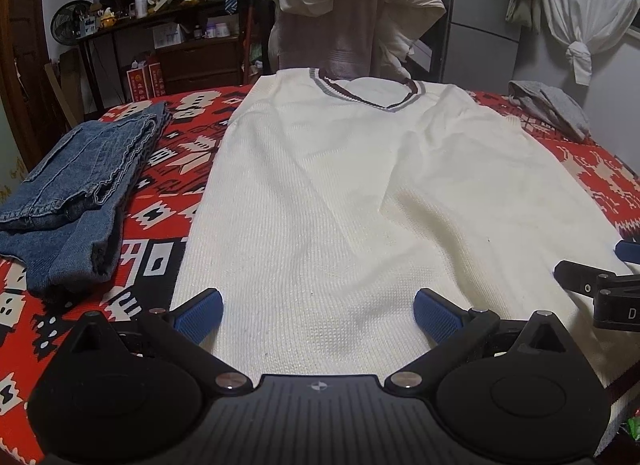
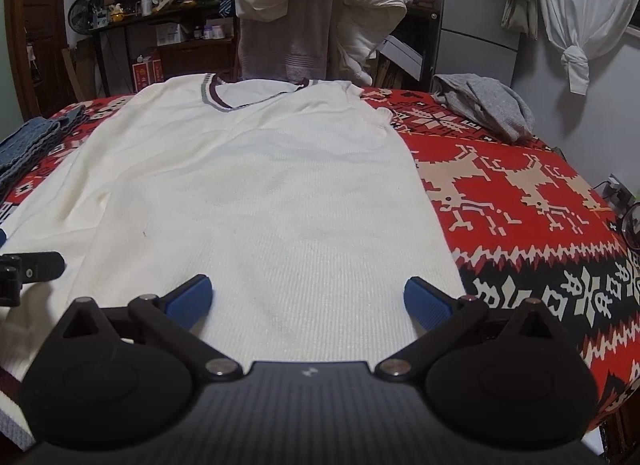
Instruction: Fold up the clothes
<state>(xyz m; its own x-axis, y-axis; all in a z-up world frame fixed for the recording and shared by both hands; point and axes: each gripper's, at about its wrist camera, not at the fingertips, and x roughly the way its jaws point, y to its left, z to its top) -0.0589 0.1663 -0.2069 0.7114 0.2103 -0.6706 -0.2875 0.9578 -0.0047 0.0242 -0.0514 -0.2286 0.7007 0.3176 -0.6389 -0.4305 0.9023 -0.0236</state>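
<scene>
A cream knit V-neck sweater point(image 1: 340, 193) with a maroon and grey striped collar lies spread flat on the red patterned cloth, collar at the far end. My left gripper point(image 1: 318, 311) is open above the sweater's near hem on its left half, blue pads wide apart with nothing between them. My right gripper point(image 2: 306, 301) is open in the same way above the hem of the sweater point(image 2: 260, 193) on its right half. Each gripper shows at the edge of the other's view: the right gripper point(image 1: 600, 285) and the left gripper point(image 2: 24, 269).
Folded blue jeans point(image 1: 76, 193) lie on the red patterned cloth point(image 2: 520, 205) at the left. A crumpled grey garment point(image 2: 488, 105) sits at the far right corner. Behind the table stands a chair draped with clothes point(image 1: 352, 13), then cluttered shelves point(image 1: 172, 5).
</scene>
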